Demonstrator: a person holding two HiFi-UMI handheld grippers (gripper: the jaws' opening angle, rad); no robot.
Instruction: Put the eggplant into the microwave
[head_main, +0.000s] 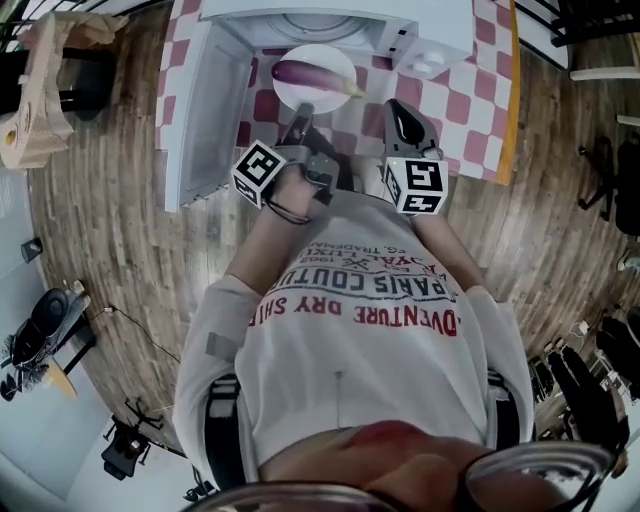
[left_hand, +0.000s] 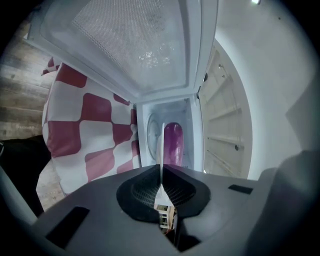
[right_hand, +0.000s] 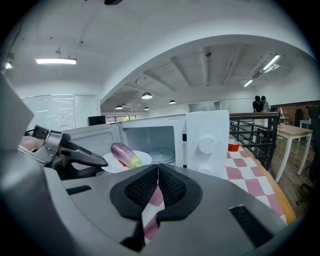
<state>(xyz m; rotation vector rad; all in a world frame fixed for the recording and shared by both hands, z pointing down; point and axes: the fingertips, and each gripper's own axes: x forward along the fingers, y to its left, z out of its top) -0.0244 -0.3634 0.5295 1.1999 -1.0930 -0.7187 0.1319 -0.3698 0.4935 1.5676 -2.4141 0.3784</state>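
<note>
Eggplant (head_main: 310, 76), one, on one plate (head_main: 322, 54), one microwave (head_main: 440, 35), two hand-held grippers (head_main: 297, 126) (head_main: 402, 114)

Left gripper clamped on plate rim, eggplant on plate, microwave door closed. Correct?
No: the microwave door is open, swung out to the left, as the right gripper view shows. The rest holds: left gripper clamped on the plate rim, eggplant on the plate.
</note>
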